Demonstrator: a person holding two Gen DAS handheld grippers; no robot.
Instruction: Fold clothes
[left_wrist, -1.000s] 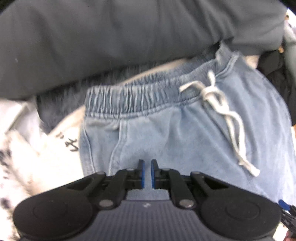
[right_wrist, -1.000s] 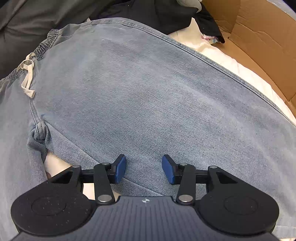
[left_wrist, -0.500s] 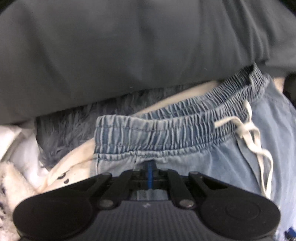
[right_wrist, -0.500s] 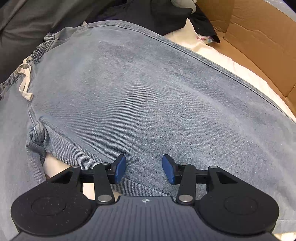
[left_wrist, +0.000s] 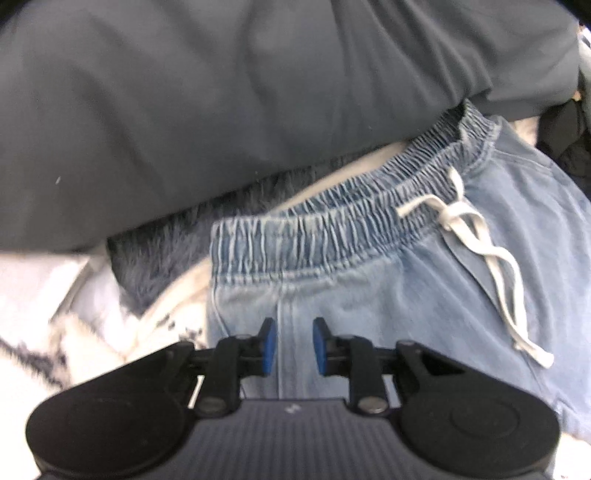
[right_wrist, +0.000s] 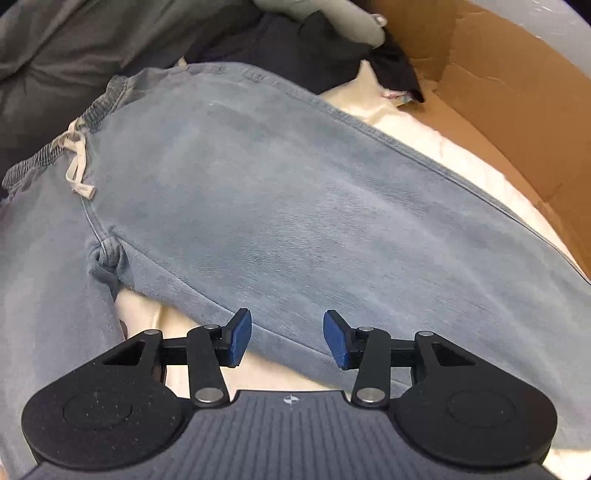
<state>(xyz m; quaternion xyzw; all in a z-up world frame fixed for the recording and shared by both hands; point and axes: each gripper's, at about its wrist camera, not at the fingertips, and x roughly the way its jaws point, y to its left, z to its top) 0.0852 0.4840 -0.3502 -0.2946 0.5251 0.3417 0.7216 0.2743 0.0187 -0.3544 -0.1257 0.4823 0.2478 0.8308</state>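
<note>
A pair of light blue denim trousers (left_wrist: 424, 302) lies spread flat across a heap of other laundry, its gathered elastic waistband (left_wrist: 332, 232) running from about nine o'clock up toward one o'clock in the left wrist view. A white drawstring (left_wrist: 491, 258) is knotted at the waistband and trails down over the cloth toward four o'clock. In the right wrist view one trouser leg (right_wrist: 332, 206) stretches from the waist at ten o'clock down to four o'clock, with the crotch seam (right_wrist: 107, 258) bunched at nine o'clock.

The left tool (left_wrist: 293, 349) hangs just below the waistband, its blue pads a little apart; its jaws have just been opening, and the denim shows in the gap with neither pad pressing on it, so it is released. The right tool (right_wrist: 288, 341) hovers over the lower edge of the leg, its jaws standing well apart, gripping nothing.

Beyond the waistband, at twelve o'clock, lies a broad dark grey garment (left_wrist: 258, 92), with a strip of bluish fuzzy fabric (left_wrist: 177, 251) between the two. At eight o'clock sits white fabric with dark markings (left_wrist: 55, 314). Cream cloth (right_wrist: 461, 155) lies under the leg, dark clothing (right_wrist: 295, 48) at twelve o'clock, and a cardboard box (right_wrist: 517, 92) stands at two o'clock.
</note>
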